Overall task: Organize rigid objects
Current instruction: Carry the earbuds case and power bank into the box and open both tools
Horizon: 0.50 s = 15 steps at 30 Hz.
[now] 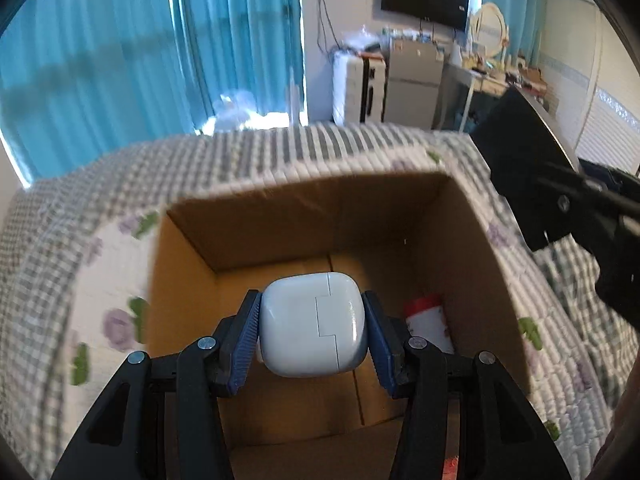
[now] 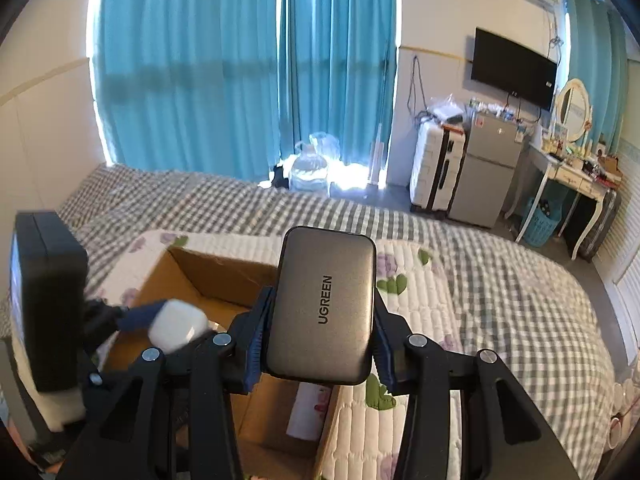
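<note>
My left gripper [image 1: 312, 330] is shut on a white earbud case [image 1: 314, 322] and holds it above the open cardboard box [image 1: 460, 240] on the bed. A white bottle with a red cap [image 1: 428, 322] lies in the box at the right. My right gripper [image 2: 322, 316] is shut on a grey UGREEN charger [image 2: 326, 304], held above the box's right side [image 2: 208, 272]. In the right wrist view the left gripper with the earbud case [image 2: 178, 326] is over the box at left. The right gripper's body [image 1: 560, 208] shows at the far right of the left wrist view.
The box sits on a bed with a checked and floral quilt [image 2: 480, 280]. Behind are blue curtains [image 2: 240, 80], a white suitcase [image 2: 436, 168], a small grey fridge [image 2: 488, 176], a wall TV [image 2: 514, 66] and a dressing table [image 2: 576, 172].
</note>
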Tool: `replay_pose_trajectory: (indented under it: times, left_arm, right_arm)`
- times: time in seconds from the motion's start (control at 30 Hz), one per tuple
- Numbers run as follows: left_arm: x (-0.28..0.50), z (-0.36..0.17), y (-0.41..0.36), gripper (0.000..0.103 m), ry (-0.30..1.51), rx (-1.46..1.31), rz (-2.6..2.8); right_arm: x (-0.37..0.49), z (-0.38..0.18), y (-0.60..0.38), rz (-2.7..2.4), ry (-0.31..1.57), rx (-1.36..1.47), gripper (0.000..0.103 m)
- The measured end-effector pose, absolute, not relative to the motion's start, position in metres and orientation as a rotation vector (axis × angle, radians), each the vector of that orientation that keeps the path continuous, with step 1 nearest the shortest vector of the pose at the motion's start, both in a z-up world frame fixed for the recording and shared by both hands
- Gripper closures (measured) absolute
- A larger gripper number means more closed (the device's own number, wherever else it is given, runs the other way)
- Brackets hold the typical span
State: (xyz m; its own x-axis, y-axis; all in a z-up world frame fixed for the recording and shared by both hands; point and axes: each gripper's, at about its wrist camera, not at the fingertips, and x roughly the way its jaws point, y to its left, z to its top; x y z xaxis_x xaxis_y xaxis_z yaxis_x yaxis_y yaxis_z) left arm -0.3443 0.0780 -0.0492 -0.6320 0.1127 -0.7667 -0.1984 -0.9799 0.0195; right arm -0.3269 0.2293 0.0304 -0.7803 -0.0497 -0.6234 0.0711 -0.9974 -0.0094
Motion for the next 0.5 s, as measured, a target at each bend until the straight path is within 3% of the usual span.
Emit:
replay_pose_trajectory:
  times: [0.2,0.23,0.3,0.5]
  left_arm:
    - [-0.35,-0.065,0.085,0.05,0.161,-1.273,2.645]
    - [-0.35,-0.065,0.086,0.047,0.173,-1.278,2.643]
    - [-0.348,-0.061,0.083,0.03,0.191,-1.269,2.666]
    - [-0.337,-0.041,0.062,0.028,0.188,-1.203,2.724]
  right_arm:
    - [-0.345,-0.001,0.24,-2.875,0.027,1.071,0.062]
    - [-0.347,-0.003,0.241,-2.872,0.027,1.074,0.062]
    - [-0.345,-0.004,0.24,-2.874,0.04,1.068,0.062]
    - [-0.34,0.004,0.232,-2.879,0.039,1.024,0.062]
